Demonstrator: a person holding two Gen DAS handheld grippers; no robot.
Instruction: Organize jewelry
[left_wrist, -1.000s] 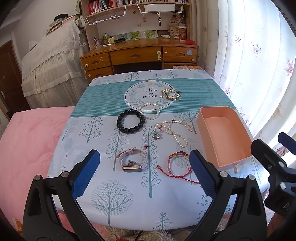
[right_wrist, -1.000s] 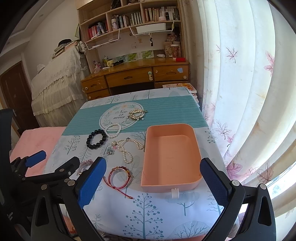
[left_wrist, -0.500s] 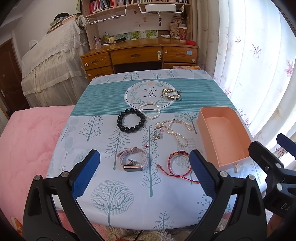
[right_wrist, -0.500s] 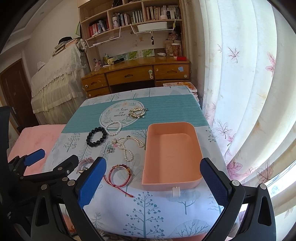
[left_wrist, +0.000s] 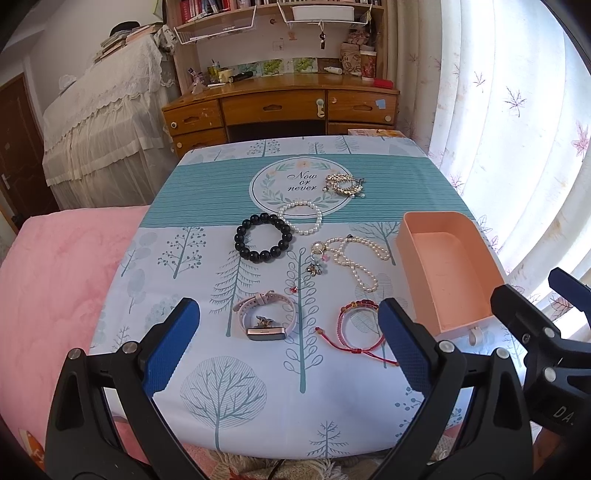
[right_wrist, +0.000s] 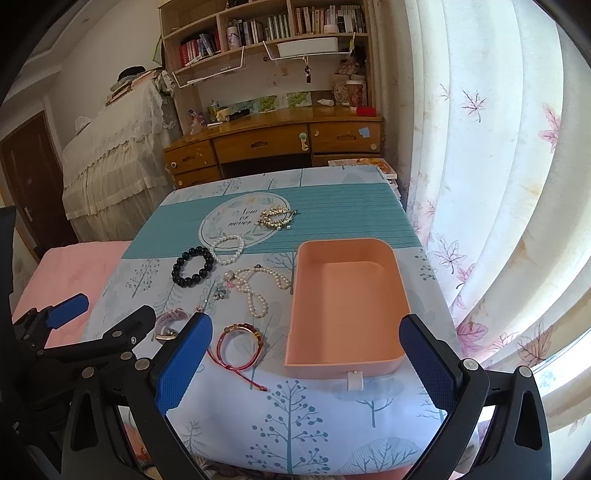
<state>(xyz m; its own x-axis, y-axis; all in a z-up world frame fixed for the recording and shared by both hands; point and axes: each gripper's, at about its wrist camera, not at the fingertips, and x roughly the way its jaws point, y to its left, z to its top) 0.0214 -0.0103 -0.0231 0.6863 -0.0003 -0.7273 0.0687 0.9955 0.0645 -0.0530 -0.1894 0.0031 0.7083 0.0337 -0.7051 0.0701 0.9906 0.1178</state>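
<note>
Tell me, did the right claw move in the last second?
Yes, a little. In the right wrist view the pink box and wooden desk sit slightly lower than before, so the right claw tipped upward slightly.

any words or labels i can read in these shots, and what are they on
"Now or never": script inside the round floral emblem printed on the tablecloth.
"DA.": white letters on the right gripper's black body, at the left wrist view's lower right edge; cut off there.
Book spines on the shelf: too small to read.

Six jewelry pieces (left_wrist: 265, 242), one tray (left_wrist: 408, 236)
</note>
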